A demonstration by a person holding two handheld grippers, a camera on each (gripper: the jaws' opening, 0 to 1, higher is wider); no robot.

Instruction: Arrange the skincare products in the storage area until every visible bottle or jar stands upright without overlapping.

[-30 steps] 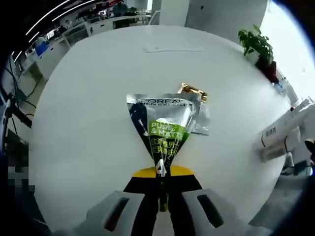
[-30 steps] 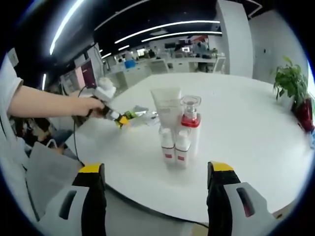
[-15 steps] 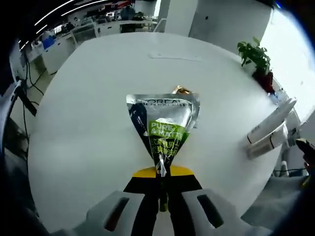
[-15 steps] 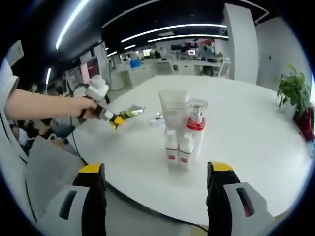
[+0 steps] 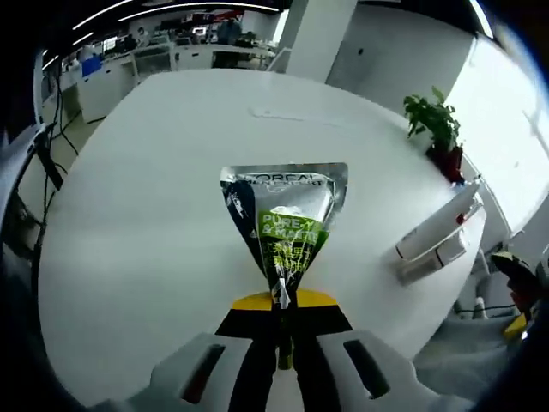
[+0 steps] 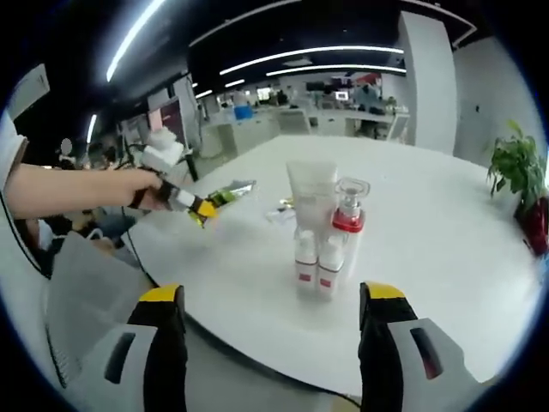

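Observation:
My left gripper [image 5: 281, 302] is shut on the narrow end of a silver and green skincare tube [image 5: 286, 216], held in the air above the round white table [image 5: 146, 172]. In the right gripper view the same tube [image 6: 225, 196] hangs from the left gripper [image 6: 199, 208] at the table's left, above the surface. A cluster of products stands upright mid-table: a white tube [image 6: 312, 196], a clear pump bottle with a red collar [image 6: 347, 223] and two small white bottles [image 6: 316, 266]. My right gripper [image 6: 268, 296] is open, well short of them.
A small silver sachet [image 6: 280, 211] lies on the table behind the cluster. A potted plant [image 6: 516, 163] stands at the far right edge. The standing products appear at the right in the left gripper view as white shapes [image 5: 437, 232]. Desks and chairs surround the table.
The left gripper has lifted the tube higher off the table; the sachets beneath it have dropped out of its view. The right gripper view has shifted slightly; the cluster stays put.

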